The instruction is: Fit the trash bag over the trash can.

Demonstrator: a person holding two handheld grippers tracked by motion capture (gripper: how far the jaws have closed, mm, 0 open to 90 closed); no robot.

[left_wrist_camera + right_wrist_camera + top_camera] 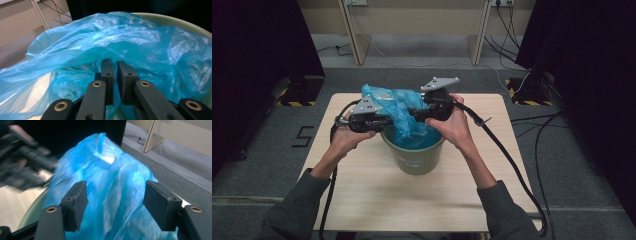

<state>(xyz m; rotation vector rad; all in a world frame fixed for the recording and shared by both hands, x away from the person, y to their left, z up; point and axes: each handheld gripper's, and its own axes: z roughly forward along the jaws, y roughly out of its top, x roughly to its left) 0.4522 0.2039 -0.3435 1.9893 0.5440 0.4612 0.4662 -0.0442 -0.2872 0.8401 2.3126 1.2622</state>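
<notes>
The left gripper (113,67) pinches the blue plastic bag (399,107) over the green bucket (414,160). The right gripper (115,200) gapes around it, pads clear. Cables (512,160) trail off the wooden table (362,185) onto grey carpet (257,150).

Dim even room light, dark side curtains, sheen on blue bag (120,40), motion blur in right gripper view

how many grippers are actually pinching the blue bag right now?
1. The left gripper has its fingers shut on the blue bag above the green bucket; the right gripper stands open around it.
</notes>
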